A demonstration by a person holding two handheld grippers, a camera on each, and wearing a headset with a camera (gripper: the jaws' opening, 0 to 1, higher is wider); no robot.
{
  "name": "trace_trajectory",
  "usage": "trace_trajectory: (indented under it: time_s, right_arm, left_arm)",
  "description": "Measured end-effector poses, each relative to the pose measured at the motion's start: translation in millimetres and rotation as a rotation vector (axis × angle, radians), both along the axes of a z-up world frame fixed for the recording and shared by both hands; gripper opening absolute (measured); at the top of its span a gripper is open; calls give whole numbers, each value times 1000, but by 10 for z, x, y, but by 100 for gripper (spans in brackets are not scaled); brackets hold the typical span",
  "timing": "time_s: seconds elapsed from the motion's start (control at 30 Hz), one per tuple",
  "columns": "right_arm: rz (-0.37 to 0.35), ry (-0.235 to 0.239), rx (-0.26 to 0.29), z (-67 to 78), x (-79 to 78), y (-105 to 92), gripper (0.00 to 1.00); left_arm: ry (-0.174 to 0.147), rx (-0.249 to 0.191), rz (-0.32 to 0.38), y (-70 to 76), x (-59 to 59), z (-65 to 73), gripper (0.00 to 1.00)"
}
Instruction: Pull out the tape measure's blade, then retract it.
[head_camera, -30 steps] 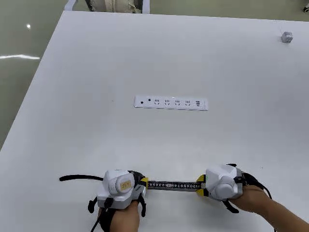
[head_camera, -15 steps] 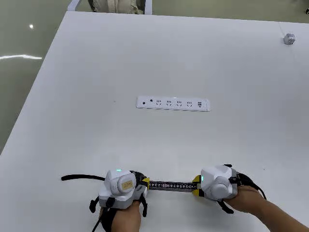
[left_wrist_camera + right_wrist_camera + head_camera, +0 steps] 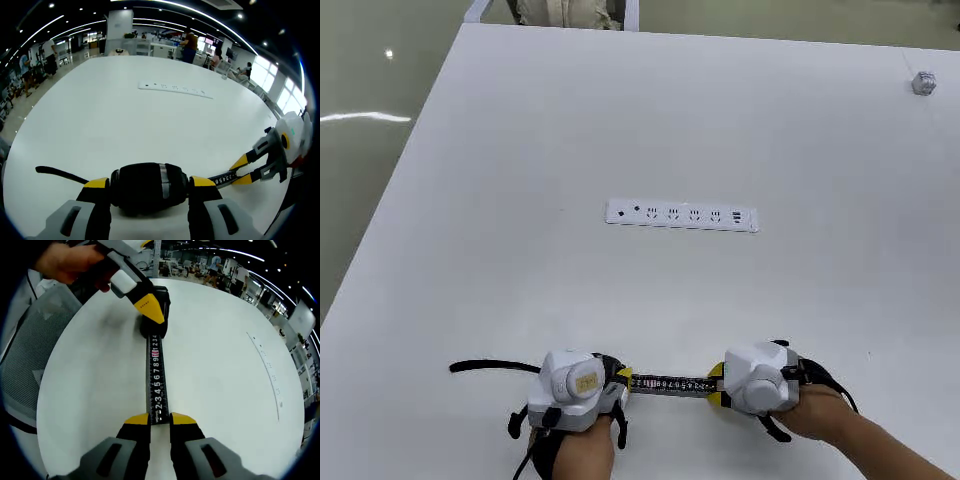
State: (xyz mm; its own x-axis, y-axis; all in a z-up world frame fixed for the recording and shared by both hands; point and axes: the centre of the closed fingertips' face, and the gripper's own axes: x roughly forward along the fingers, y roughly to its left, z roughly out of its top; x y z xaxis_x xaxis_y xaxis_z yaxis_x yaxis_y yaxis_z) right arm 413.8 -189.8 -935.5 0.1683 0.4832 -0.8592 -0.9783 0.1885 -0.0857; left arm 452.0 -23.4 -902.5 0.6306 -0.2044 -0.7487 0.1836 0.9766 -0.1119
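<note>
Wide open table [image 3: 670, 120] beyond blade [image 3: 668, 384]

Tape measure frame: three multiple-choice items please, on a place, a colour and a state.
1. The power strip lies: A. on the table beyond the tape measure's case; B. on the floor; C. in a gripper.
2. The blade is: A. yellow; B. black with pale numerals; C. plain white.
3. The right gripper is: A. open; B. shut on the case; C. shut on the blade's end.
1 A, it lies mid-table; 2 B, pale numerals on black; 3 C, its jaws pinch the blade while the left gripper clamps the case.
</note>
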Motion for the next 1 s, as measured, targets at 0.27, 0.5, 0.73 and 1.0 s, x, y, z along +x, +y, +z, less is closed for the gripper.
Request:
trace_trajectory:
  time_s: [0.27,0.5,0.73,1.0]
  right_arm:
    - [8,0,8,10,15,77,13]
    - [6,5,8,11,18,111,13]
    - [8,5,9,-4,21,151,13]
    - [10,6,11,-12,37,211,13]
  left_arm:
    - [1,1,-2,-4,-1,0,59]
    - [0,1,0,-5,-4,4,59]
    - [1,0,1,-2,-4,-10,59]
    - [1,0,1,-1,-6,-6,59]
